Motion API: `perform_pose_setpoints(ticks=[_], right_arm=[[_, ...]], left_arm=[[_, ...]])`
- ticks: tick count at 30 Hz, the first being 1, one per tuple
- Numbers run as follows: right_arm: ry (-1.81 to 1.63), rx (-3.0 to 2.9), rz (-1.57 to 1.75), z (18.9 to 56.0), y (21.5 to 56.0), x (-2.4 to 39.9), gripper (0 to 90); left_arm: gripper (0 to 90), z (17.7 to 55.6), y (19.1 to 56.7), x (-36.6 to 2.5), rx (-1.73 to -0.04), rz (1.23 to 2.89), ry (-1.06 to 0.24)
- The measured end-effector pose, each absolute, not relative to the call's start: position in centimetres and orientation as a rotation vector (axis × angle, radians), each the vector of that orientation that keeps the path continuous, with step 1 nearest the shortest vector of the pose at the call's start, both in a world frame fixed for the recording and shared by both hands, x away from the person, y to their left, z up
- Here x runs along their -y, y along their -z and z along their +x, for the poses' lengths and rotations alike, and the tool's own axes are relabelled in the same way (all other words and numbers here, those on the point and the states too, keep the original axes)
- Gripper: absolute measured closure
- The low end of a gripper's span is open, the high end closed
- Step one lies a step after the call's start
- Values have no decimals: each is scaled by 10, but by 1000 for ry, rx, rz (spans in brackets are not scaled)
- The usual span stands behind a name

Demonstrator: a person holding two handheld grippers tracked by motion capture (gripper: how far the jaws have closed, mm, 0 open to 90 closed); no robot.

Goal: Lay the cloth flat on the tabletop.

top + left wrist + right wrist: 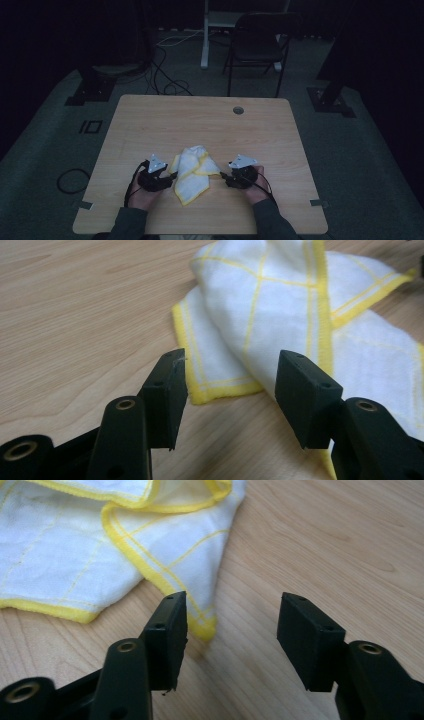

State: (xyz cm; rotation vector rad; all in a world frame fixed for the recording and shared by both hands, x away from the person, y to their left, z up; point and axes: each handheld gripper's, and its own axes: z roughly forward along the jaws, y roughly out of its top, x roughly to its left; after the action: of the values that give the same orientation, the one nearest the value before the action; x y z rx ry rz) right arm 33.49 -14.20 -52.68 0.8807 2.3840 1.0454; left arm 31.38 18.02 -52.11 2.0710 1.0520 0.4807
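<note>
A crumpled white cloth (pixel 192 172) with yellow edging and thin yellow lines lies on the wooden table (pixel 165 120), near its front middle. My left gripper (pixel 172 176) sits at the cloth's left edge, open, its jaws low over the table. In the left gripper view a yellow-hemmed corner of the cloth (pixel 280 325) lies just beyond my left gripper (pixel 231 395). My right gripper (pixel 223 176) rests at the cloth's right side, open. In the right gripper view a pointed corner of the cloth (pixel 150 545) reaches down beside the left jaw of my right gripper (pixel 231 640).
A round grommet hole (pixel 238 110) sits near the table's far edge. Beyond the table stand a dark folding chair (pixel 257 45), a white desk leg (pixel 205 35) and loose cables (pixel 165 75) on the grey floor. Bare wood surrounds the cloth on all sides.
</note>
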Motion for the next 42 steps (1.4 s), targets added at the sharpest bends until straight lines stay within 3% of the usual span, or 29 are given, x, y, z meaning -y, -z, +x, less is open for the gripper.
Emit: perform_pose_setpoints(ticks=[9,20,26,33,37,42], right_arm=[[-1013,-2421,854,335,534,131,394],[-970,-2432,834,338,539,122,401],[-972,-2422,810,340,537,120,514],[-997,-2405,759,339,531,119,823],[-1003,-2387,769,339,527,122,871],[-1012,-2363,791,341,522,128,874]], left_arm=[[455,307,520,-169,-1007,2076,-458],[441,299,525,-153,-966,2131,-455],[514,303,529,-155,-1019,2167,-484],[800,306,525,-162,-1035,2171,-500],[873,308,522,-166,-1036,2172,-510],[880,308,514,-171,-1031,2144,-525]])
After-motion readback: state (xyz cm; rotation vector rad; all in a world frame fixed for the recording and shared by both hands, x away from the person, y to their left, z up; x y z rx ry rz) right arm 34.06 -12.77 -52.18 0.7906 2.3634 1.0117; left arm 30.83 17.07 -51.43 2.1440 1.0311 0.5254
